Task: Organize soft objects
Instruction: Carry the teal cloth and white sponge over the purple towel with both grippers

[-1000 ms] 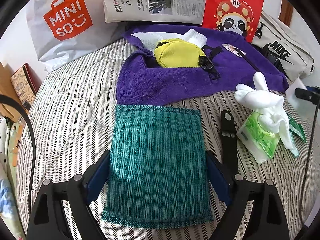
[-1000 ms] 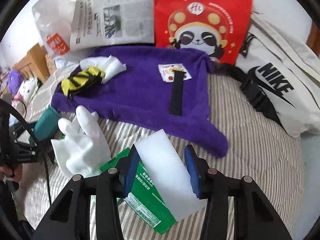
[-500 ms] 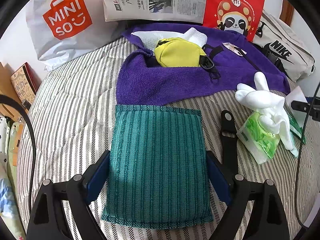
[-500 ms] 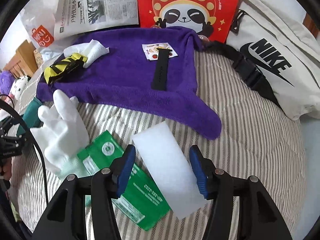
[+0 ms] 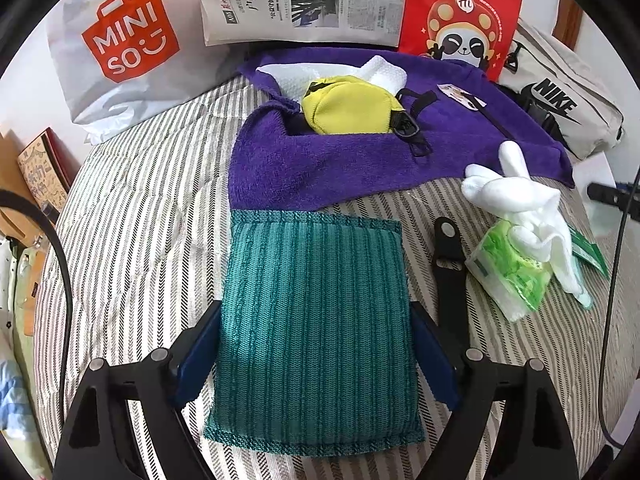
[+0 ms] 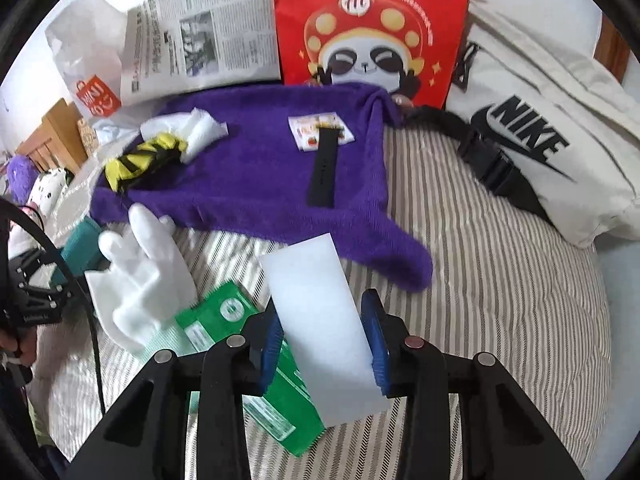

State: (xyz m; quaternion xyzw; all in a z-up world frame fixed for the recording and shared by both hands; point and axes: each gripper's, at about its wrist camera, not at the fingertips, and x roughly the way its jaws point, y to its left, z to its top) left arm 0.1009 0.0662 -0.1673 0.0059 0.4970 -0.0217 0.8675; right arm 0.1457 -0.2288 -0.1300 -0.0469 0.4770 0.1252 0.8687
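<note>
A teal knitted pad (image 5: 316, 300) lies on the striped bed, its far edge against a purple towel (image 5: 328, 168). My left gripper (image 5: 316, 352) straddles it. Its jaws are wide and closing slightly, and both pads touch the pad's side edges. My right gripper (image 6: 322, 344) is closing on a white foam block (image 6: 316, 292), with a pad against each long side. The block overlaps a green flat packet (image 6: 232, 316). A white glove (image 6: 148, 268) lies to its left.
On the towel are a yellow pouch (image 5: 348, 104), a white cloth and a black strap (image 6: 324, 172). A second strap (image 5: 448, 264) and a green tissue pack (image 5: 508, 272) lie right of the teal pad. Miniso bag (image 5: 124, 40), newspaper, red panda bag (image 6: 368, 32) and Nike bag (image 6: 540, 132) line the back.
The right jaws widened around the white block, then closed onto its sides. The left gripper and the teal pad look the same.
</note>
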